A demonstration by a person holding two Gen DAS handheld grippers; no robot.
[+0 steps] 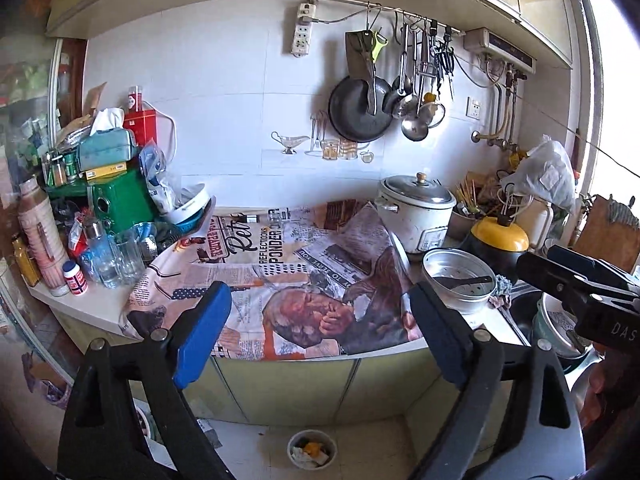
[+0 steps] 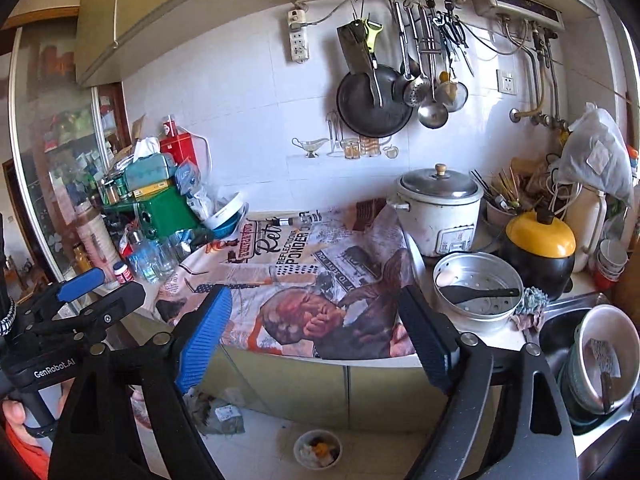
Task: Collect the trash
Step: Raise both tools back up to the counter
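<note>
Both tongs, left (image 1: 320,328) and right (image 2: 316,332), gaped empty; the floor bowl (image 2: 318,449) held scraps, so collecting seemed largely done.

Left gripper (image 1: 320,340): black plastic frame, silver rivets at the pivots
Left fingers (image 1: 202,336): blue ribbed pads on black arms
Right gripper (image 2: 316,336): same black frame, round silver rivets
Right fingers (image 2: 206,340): blue ribbed pads
Markings: white "GenRobot.AI" lettering on the left gripper's body
Clothing: orange sleeve (image 2: 28,456)

A white rice cooker (image 1: 416,212) stands beside a newspaper-print cloth (image 1: 288,272) on the counter.
</note>
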